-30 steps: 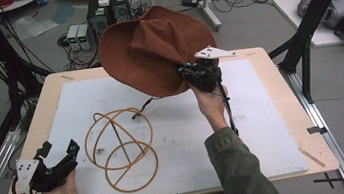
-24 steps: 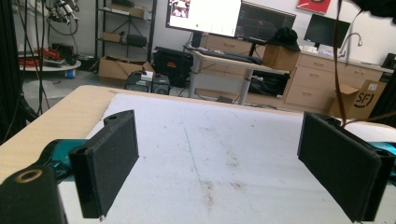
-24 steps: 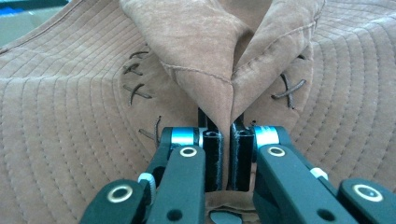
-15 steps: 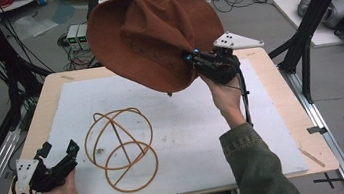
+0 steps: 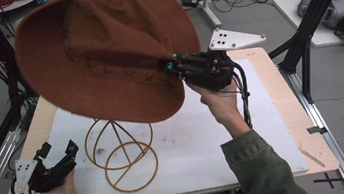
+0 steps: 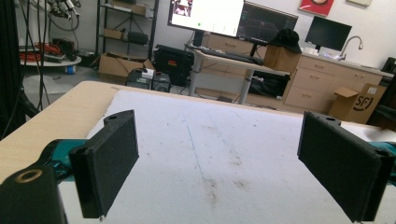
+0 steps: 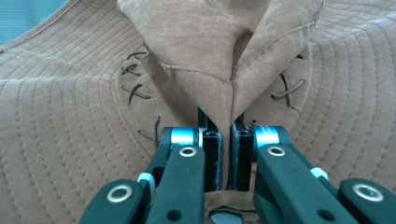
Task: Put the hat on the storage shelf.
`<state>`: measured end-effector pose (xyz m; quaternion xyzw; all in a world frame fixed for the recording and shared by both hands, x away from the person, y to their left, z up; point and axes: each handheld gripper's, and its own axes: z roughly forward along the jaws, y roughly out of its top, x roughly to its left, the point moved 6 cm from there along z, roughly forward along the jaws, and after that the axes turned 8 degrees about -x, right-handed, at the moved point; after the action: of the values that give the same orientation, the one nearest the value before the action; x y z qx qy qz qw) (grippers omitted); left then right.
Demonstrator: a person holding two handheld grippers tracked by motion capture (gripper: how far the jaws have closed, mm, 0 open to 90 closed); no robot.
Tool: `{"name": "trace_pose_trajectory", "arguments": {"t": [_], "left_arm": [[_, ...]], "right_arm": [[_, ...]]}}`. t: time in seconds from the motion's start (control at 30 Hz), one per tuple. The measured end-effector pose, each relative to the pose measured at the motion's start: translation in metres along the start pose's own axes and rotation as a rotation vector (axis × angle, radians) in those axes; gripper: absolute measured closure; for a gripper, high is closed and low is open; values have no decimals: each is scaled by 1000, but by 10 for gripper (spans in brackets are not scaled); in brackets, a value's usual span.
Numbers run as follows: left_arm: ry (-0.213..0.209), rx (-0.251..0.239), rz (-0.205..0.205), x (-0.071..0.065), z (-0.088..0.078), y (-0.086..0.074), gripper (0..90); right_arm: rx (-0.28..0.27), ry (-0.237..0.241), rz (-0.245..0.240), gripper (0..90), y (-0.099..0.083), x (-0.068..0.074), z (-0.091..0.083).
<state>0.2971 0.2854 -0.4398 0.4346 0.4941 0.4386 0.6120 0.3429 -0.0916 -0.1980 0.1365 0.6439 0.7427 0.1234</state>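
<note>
The brown hat (image 5: 104, 55) hangs in the air above the far-left part of the tabletop (image 5: 268, 74), held by the right gripper (image 5: 171, 67) at the brim's right side. In the right gripper view a pinched fold of the hat's suede (image 7: 224, 56) runs down between the two fingers (image 7: 212, 158), which stand nearly together and clamp it (only a thin slot of fabric separates them). The stitched brim spreads to both sides of the fingers, with cross lacing at the base of the crown.

The right hand (image 5: 219, 103) is raised well above the tabletop, its forearm coming up from the near edge in a green sleeve (image 5: 260, 171), with the gripper pointing left toward the hat. The left gripper (image 5: 59, 152) rests low by the near-left corner, held in the left hand (image 5: 61, 192); its fingers (image 6: 109, 158) stand wide apart with nothing between them, only the white mat (image 6: 210, 154) ahead.

A wire hat stand (image 5: 121, 151) sits on the mat near the left side, below the hat; the brim covers its top. The hat's crown is cut off by the upper frame edge in the high view.
</note>
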Motion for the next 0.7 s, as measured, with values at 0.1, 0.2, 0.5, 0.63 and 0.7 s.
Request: {"name": "trace_pose_trajectory", "arguments": {"t": [0.1, 0.2, 0.5, 0.63, 0.7], "left_arm": [[2, 0, 4, 1, 0, 0, 126], [4, 0, 2, 4, 0, 0, 126], [14, -1, -4, 8, -1, 1, 126], [16, -6, -8, 9, -2, 1, 126], [18, -6, -9, 9, -2, 1, 126]], "right_arm": [[3, 89, 11, 867, -2, 13, 4], [27, 168, 10, 867, -7, 22, 8], [144, 267, 12, 866, -28, 30, 9], [186, 269, 22, 866, -46, 29, 10], [196, 277, 35, 865, -57, 30, 10]]}}
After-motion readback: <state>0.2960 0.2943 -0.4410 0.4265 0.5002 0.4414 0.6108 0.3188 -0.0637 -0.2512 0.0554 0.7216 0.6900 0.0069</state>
